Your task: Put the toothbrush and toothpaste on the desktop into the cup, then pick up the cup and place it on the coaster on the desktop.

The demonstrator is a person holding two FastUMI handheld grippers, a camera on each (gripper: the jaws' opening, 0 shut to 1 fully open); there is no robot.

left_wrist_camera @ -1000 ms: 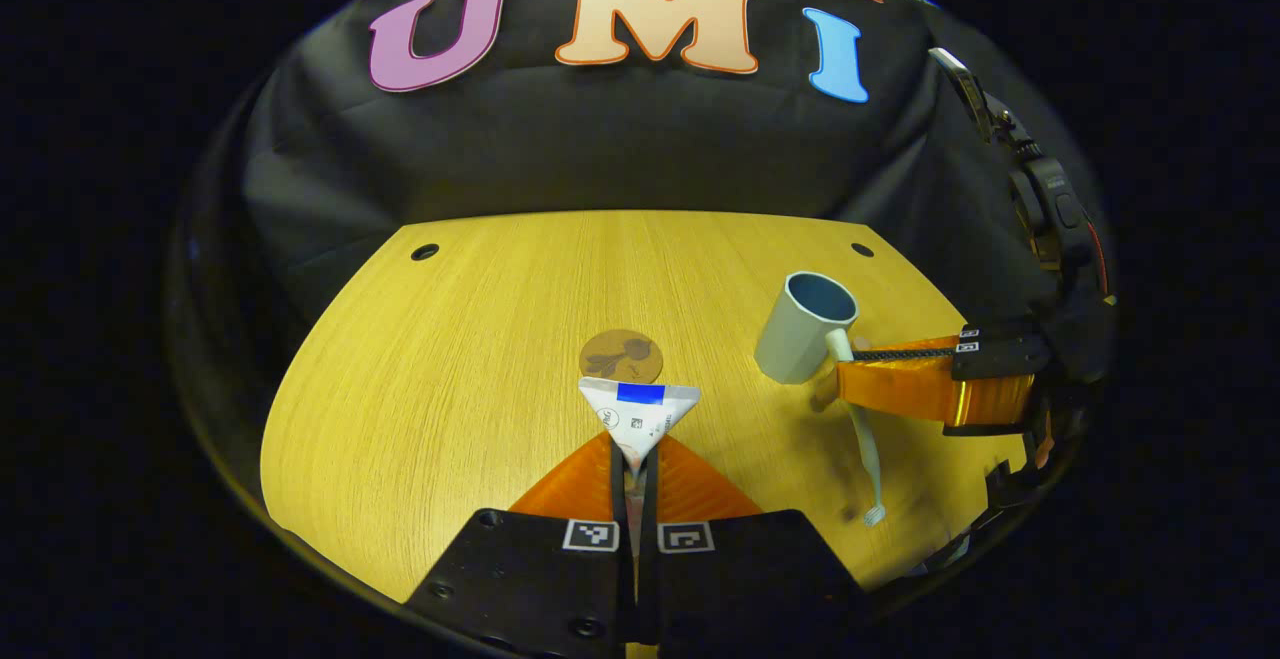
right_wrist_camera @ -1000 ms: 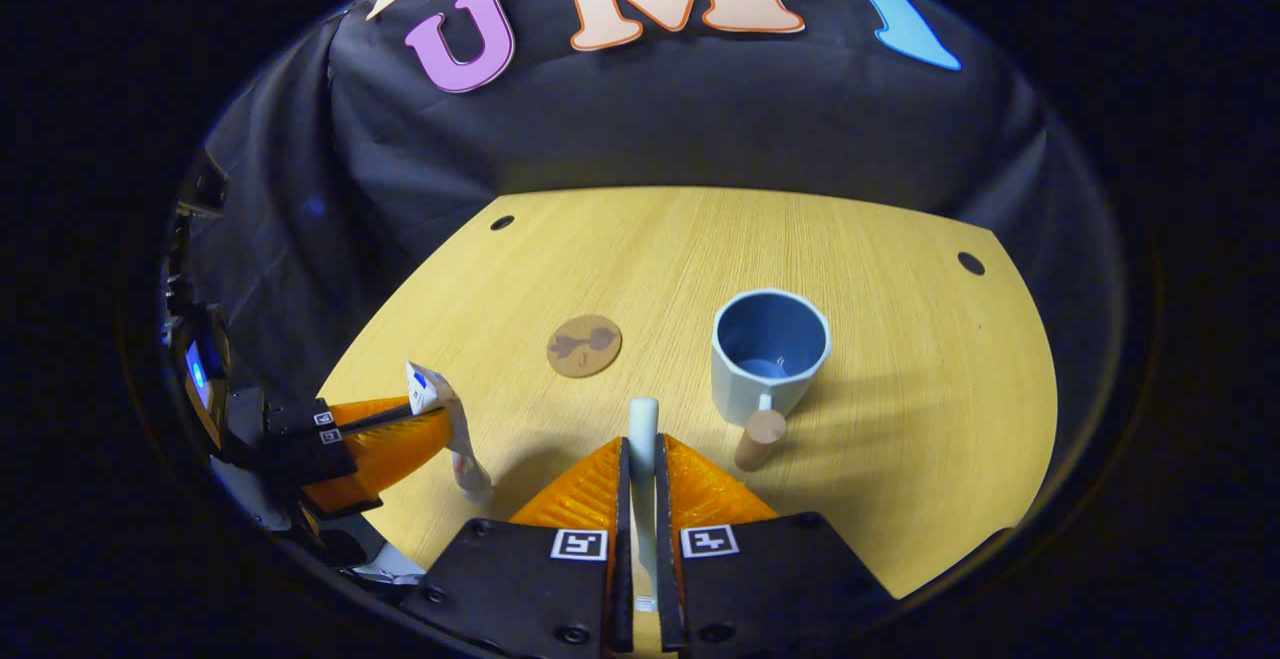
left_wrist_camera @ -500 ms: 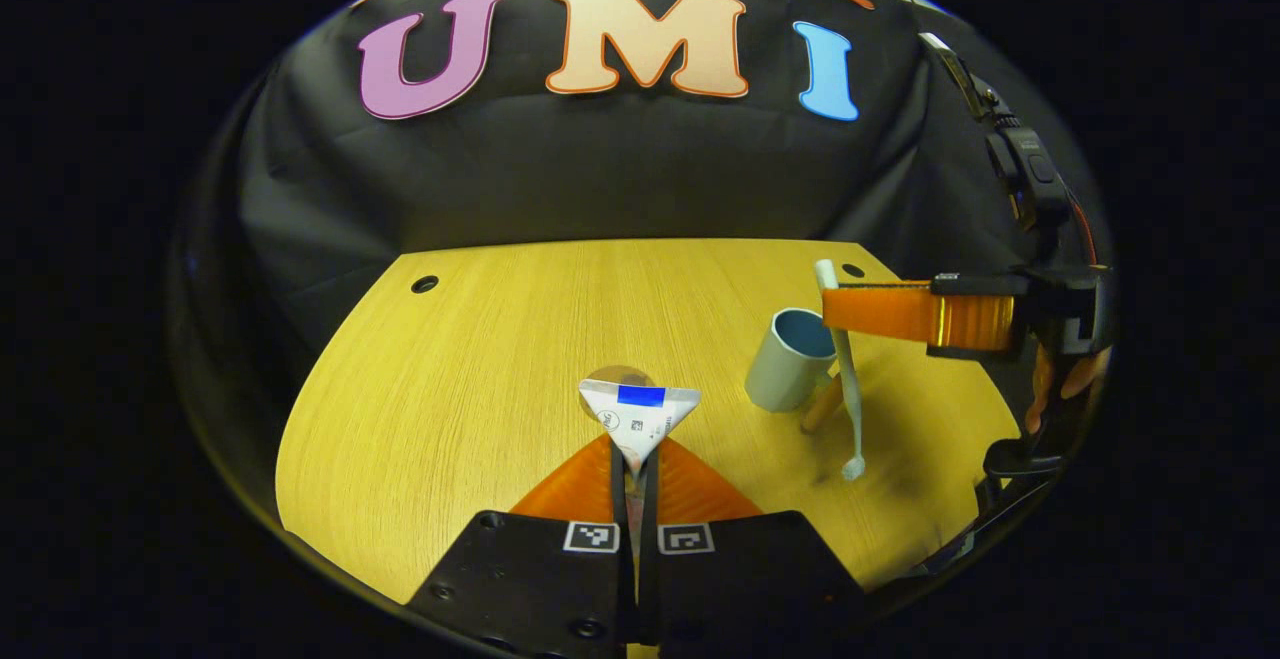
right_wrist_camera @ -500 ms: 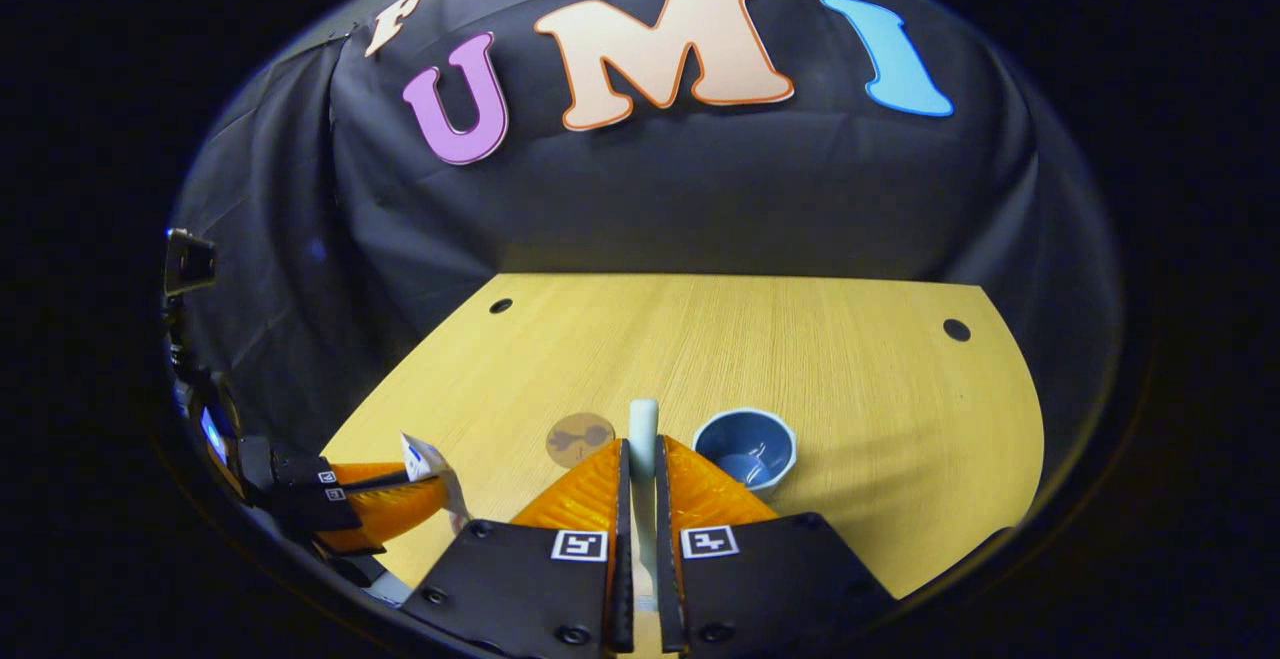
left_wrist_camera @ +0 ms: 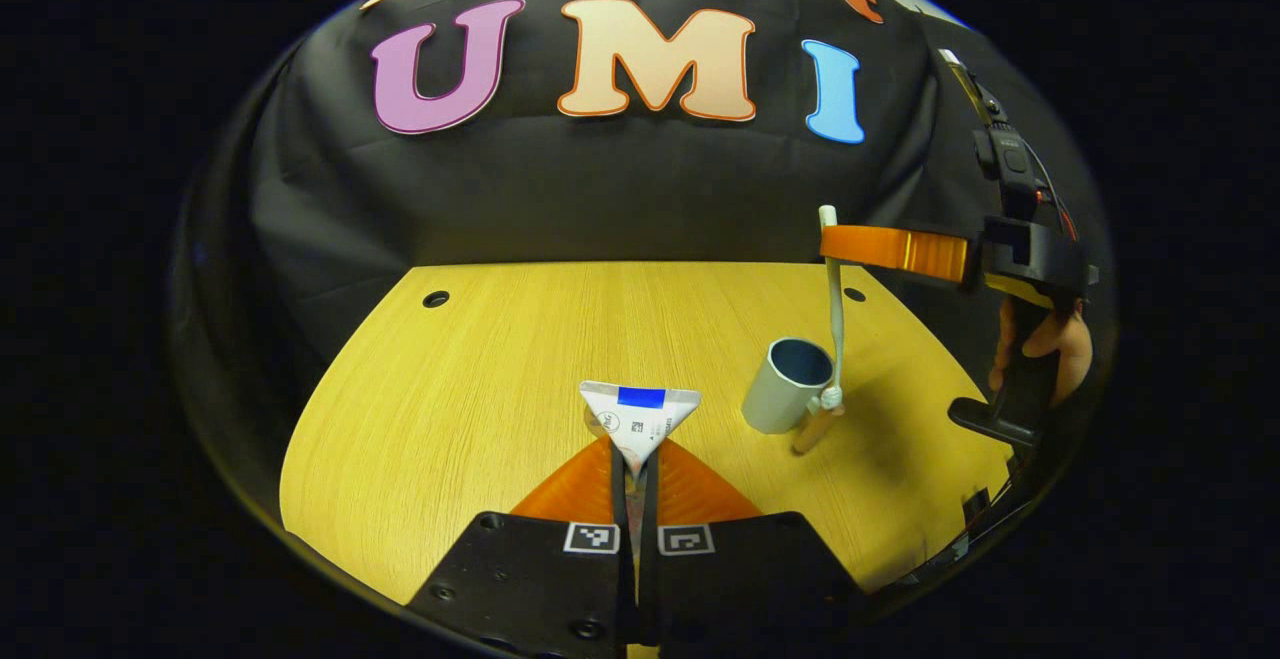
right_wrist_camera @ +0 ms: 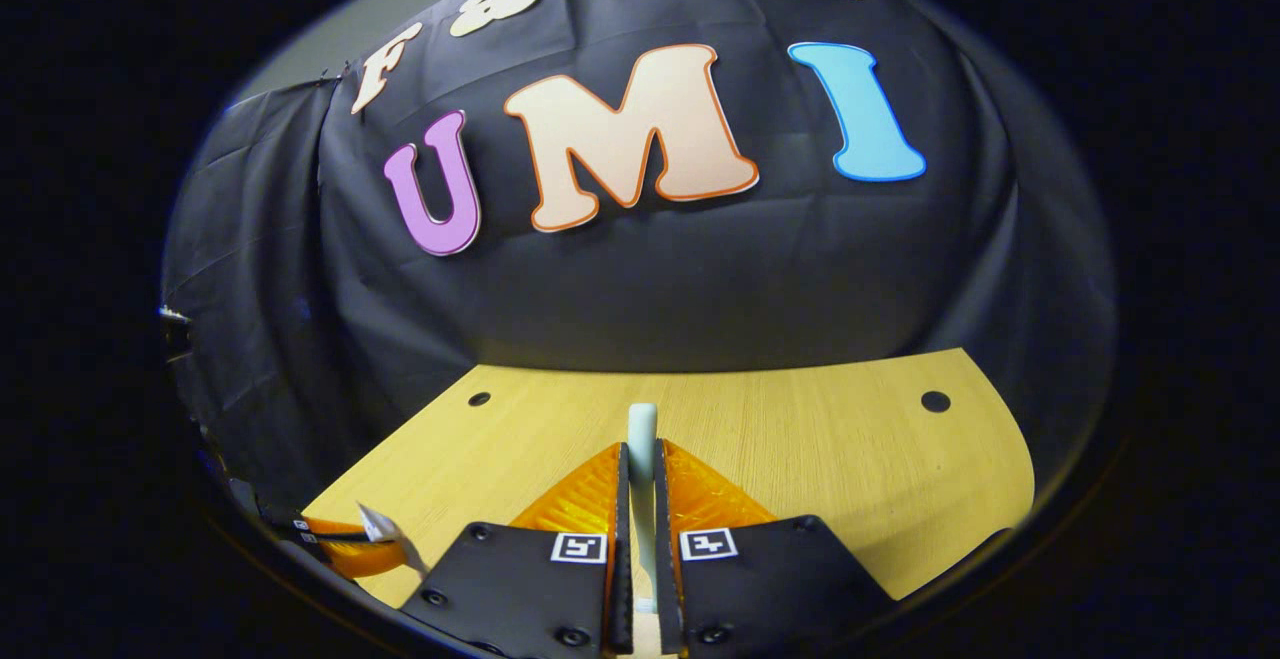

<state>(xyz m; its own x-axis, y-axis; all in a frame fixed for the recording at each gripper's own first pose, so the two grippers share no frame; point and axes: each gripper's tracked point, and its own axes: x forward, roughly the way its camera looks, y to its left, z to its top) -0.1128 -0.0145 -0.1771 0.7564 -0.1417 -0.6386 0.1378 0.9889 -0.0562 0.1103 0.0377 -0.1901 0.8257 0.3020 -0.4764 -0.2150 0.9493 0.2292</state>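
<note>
My left gripper (left_wrist_camera: pixel 634 461) is shut on the flat end of a white toothpaste tube (left_wrist_camera: pixel 640 411) with a blue patch, held over the near middle of the yellow wooden table (left_wrist_camera: pixel 480 379). A grey cup (left_wrist_camera: pixel 786 386) with a blue inside and a wooden handle (left_wrist_camera: pixel 812 429) stands to the right. Above it my right gripper (left_wrist_camera: pixel 830 241) holds the pale toothbrush (left_wrist_camera: pixel 833 324) upright, brush head down by the cup's right rim. In the right gripper view the toothbrush handle (right_wrist_camera: pixel 642 431) sticks up between my right gripper's (right_wrist_camera: pixel 641 469) closed fingers. The coaster is hidden behind the tube.
A hand (left_wrist_camera: pixel 1050 341) grips the right gripper's handle at the table's right edge. The left gripper (right_wrist_camera: pixel 345 551) with the toothpaste tube (right_wrist_camera: pixel 376 525) shows at the lower left of the right gripper view. Round holes (left_wrist_camera: pixel 435 299) mark the table's far corners.
The right gripper rose and tipped level, swinging the toothbrush upright with its head down beside the cup's rim; cup and coaster left its view. The left gripper lifted slightly with the tube.
</note>
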